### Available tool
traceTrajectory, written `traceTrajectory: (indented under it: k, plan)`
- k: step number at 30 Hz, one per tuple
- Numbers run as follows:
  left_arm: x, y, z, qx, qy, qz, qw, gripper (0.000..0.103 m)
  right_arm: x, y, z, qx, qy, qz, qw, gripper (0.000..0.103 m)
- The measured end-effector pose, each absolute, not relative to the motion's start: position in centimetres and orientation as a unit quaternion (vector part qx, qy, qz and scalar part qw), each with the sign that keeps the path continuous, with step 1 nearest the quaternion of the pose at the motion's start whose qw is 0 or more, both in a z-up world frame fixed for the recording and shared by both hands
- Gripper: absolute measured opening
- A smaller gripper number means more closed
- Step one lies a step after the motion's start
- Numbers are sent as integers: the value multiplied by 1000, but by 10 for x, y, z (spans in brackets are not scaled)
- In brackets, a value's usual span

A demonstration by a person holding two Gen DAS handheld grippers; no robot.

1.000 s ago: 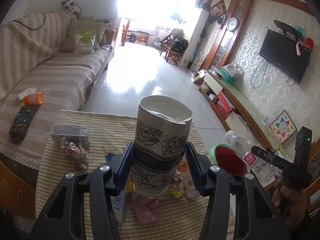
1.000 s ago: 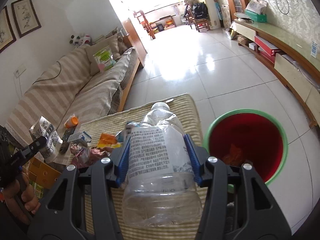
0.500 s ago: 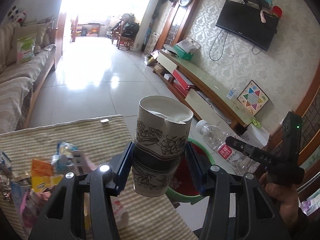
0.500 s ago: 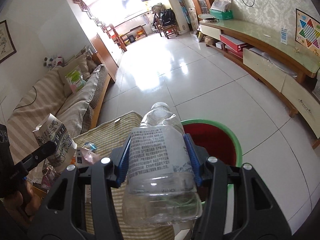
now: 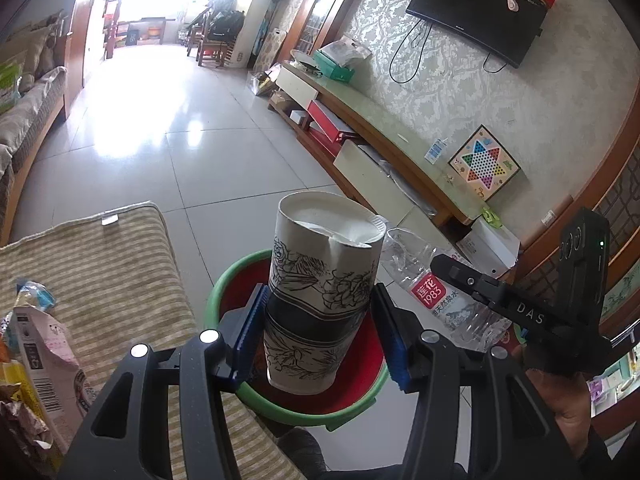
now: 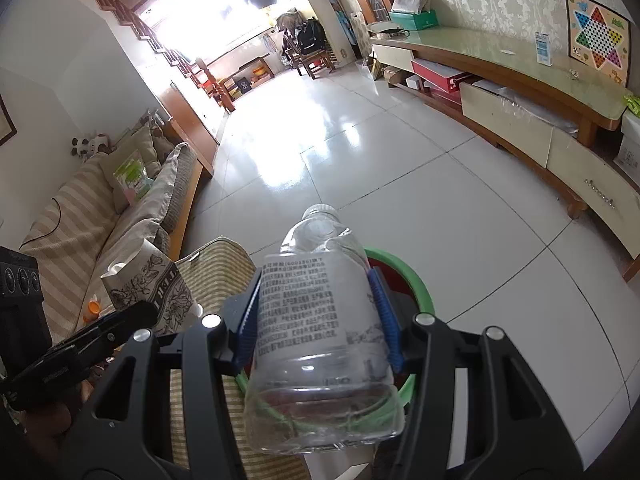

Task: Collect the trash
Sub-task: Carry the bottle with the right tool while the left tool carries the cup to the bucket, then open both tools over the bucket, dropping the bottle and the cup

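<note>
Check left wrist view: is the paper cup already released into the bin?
No: the paper cup sits clamped between the left gripper fingers above the bin.

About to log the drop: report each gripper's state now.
Left gripper: shut on the paper cup.
Right gripper: shut on the plastic bottle.

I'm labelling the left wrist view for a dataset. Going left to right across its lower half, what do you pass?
Snack wrappers → striped tablecloth → green-rimmed red bin → floral paper cup in the left gripper → clear plastic bottle → right gripper.
</note>
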State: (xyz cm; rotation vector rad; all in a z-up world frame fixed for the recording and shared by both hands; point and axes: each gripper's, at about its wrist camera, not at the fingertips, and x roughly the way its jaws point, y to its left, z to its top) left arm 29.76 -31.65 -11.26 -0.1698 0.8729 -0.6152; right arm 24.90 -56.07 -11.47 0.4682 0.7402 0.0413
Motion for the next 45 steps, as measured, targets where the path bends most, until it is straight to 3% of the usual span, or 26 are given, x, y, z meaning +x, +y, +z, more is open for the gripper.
traceTrajectory:
  k: [12, 14, 15, 23, 24, 25, 27, 33, 37, 40, 45]
  plan:
    - [316, -332, -142, -128, 443, -311, 831, 51, 256, -566, -128, 237, 362, 26, 901, 49]
    - [318, -329, -142, -135, 445, -308, 830, 66, 258, -566, -129, 237, 363, 26, 901, 49]
    - [318, -326, -143, -141, 443, -307, 830, 69, 260, -566, -130, 237, 364, 27, 900, 49]
    - [318, -303, -139, -163, 430, -289, 840, 69, 269, -554, -132, 230, 369, 38, 900, 51]
    - [318, -300, -138, -164, 429, -287, 840, 69, 270, -554, -131, 226, 369, 38, 901, 57]
    - [318, -297, -137, -167, 429, -286, 841, 69, 270, -552, -130, 222, 368, 37, 902, 77]
    - [316, -291, -133, -168, 427, -284, 842, 69, 268, -547, -123, 212, 357, 32, 909, 91]
    - [306, -267, -118, -168, 414, -279, 850, 70, 264, -533, -106, 190, 351, 25, 917, 97]
    - [296, -244, -103, -166, 402, -265, 861, 78, 259, -516, -94, 175, 350, 21, 920, 98]
    - [285, -226, -91, -154, 390, -246, 874, 93, 254, -500, -85, 161, 349, 19, 923, 98]
    - [268, -195, -69, -127, 380, -199, 894, 95, 246, -469, -70, 146, 346, 24, 926, 98]
